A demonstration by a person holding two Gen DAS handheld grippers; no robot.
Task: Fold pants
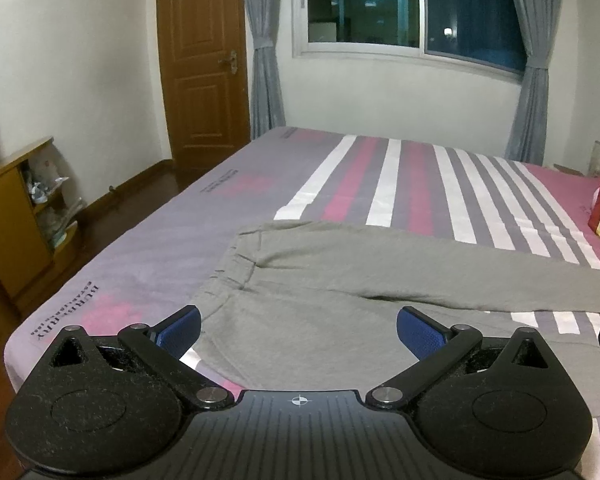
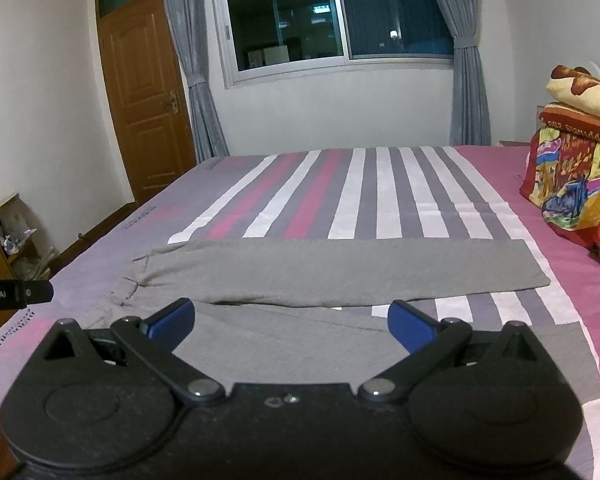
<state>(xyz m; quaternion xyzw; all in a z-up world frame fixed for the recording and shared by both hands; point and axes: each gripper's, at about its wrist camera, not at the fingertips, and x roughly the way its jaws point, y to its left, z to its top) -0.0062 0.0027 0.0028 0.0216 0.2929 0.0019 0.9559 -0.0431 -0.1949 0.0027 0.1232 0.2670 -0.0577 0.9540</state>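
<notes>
The pants [image 1: 380,272] lie flat on the bed [image 1: 148,264], legs running toward 3 o'clock, and with both the left gripper [image 1: 299,330] and right gripper [image 2: 291,322] spread wide and empty above them, a shallow pinch could catch one layer only and skew the fold.

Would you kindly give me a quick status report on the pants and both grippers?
Left gripper open, empty. Right gripper open, empty. Grey pants flat on striped bed, legs spread, unfolded. Colourful bedding pile clear of pants.
</notes>
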